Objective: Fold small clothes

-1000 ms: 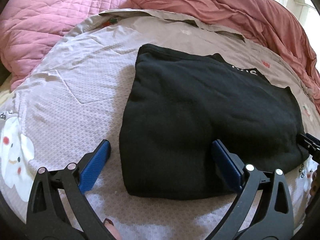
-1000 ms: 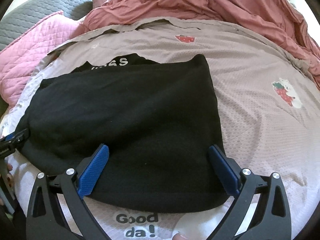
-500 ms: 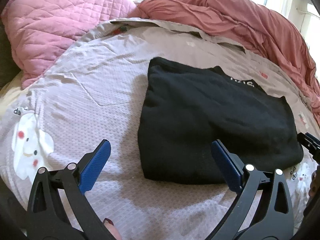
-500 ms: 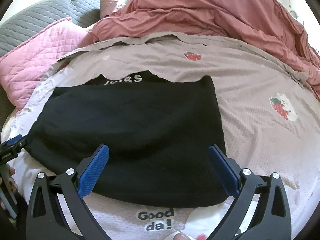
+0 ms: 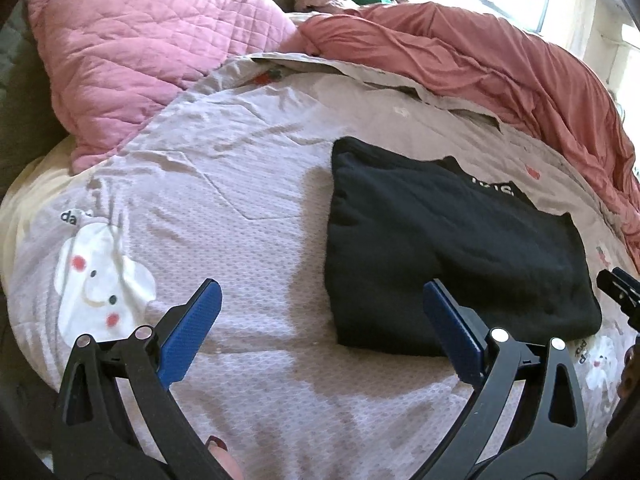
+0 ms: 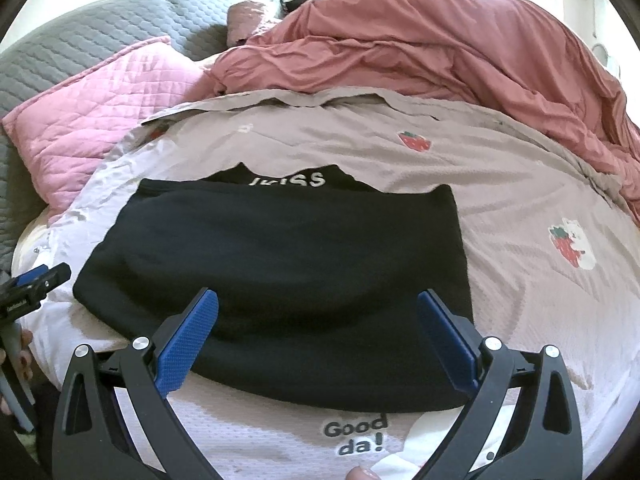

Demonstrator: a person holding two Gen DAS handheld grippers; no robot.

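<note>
We see the black garment [image 6: 280, 280] folded into a rough rectangle and lying flat on the pale printed bedsheet [image 6: 500, 208], its far edge showing a strip with white lettering [image 6: 294, 180]. In the left wrist view the same black garment [image 5: 440, 248] sits right of centre on the bedsheet [image 5: 224, 200], beside a white cartoon figure [image 5: 100, 280] printed on the cloth. Our right gripper [image 6: 318, 340] hangs just above the garment's near edge with its blue pads [image 6: 188, 344] spread wide, pinching nothing. Our left gripper [image 5: 320, 336] is spread wide as well; its right pad [image 5: 452, 332] overlaps the garment's near left corner in the view, its left pad is over bare sheet, and we cannot tell whether either touches. Near the front of the sheet we read the print "Good da!" [image 6: 356, 436]. Beyond the sheet lie a rumpled terracotta duvet [image 6: 440, 48] and a pink quilted pillow [image 5: 140, 40], with a grey quilted headboard [image 6: 80, 40] behind
</note>
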